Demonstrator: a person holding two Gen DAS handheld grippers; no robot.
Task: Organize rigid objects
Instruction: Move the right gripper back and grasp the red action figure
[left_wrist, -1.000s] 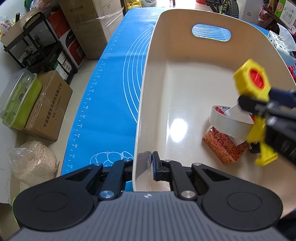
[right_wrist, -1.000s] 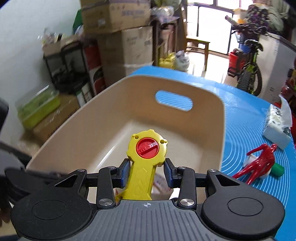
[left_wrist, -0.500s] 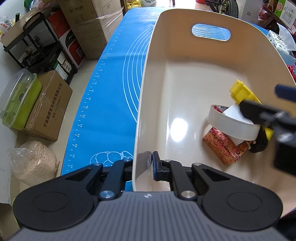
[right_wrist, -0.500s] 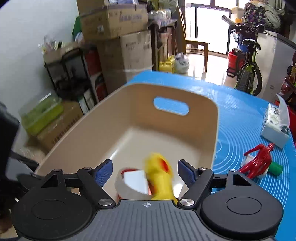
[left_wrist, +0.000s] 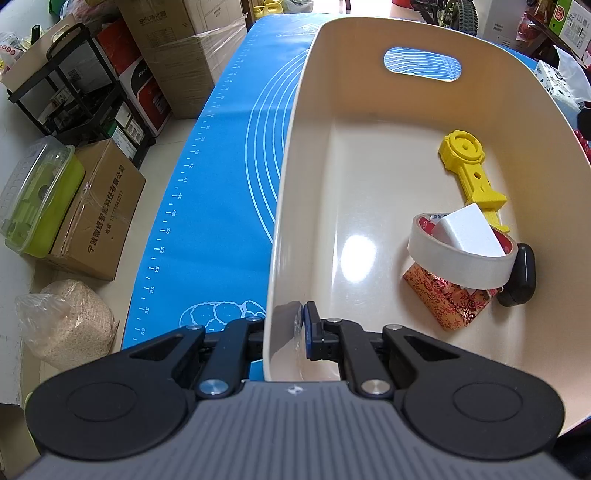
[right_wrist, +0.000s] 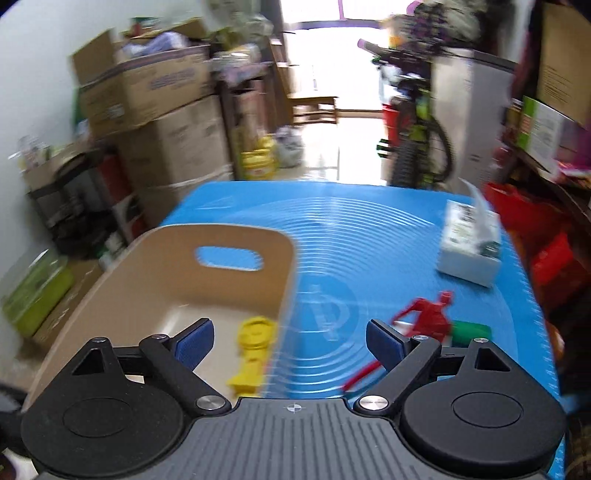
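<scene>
A cream bin stands on the blue mat. My left gripper is shut on the bin's near wall. Inside lie a yellow tool with a round head, a roll of white tape with a white block in it, a red patterned box and a black case. My right gripper hangs over the bin's right wall, its jaws opening with nothing between them. The yellow tool lies below it in the bin.
On the mat right of the bin lie a red figure, a green piece and a white tissue pack. Cardboard boxes, a green lidded container and a sack sit on the floor to the left.
My right gripper let go of the yellow tool, which fell flat into the bin. It then drew back to the right and out of the left wrist view. The left gripper kept still.
</scene>
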